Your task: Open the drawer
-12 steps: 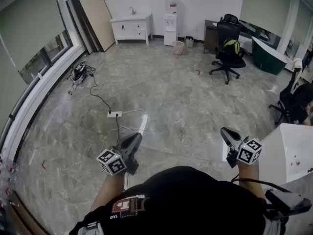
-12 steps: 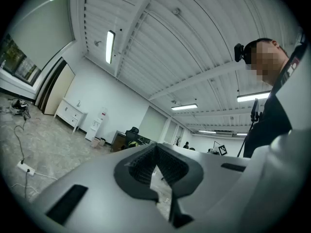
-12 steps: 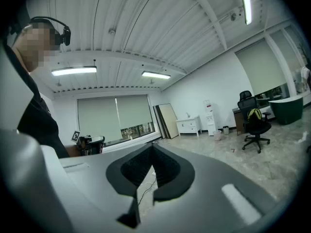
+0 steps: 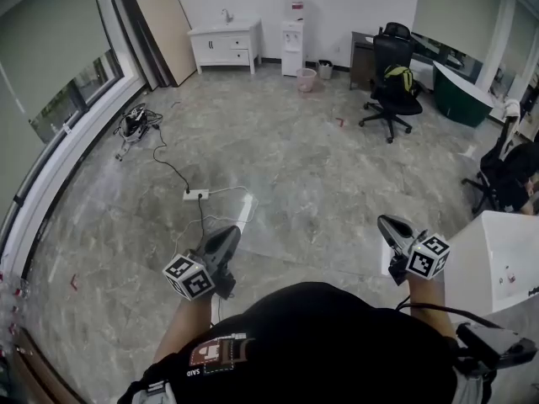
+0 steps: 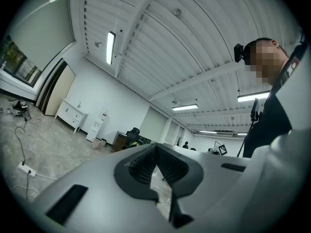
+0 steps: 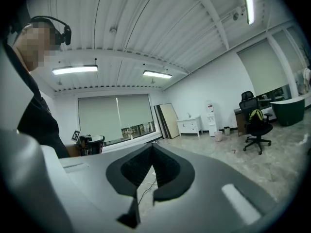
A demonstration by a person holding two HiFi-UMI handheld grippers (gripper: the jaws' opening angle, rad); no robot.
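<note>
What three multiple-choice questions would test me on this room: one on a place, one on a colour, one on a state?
1. Where is the white cabinet? A against the far wall; B beside the person's feet; C under the left window.
2. What colour is the office chair? A red; B black; C white.
3. How do the right gripper's jaws stand? A wide apart; B shut on a handle; C shut, empty.
A: it stands beside the water dispenser; B: seat and back are black; C: the jaws meet on nothing.
</note>
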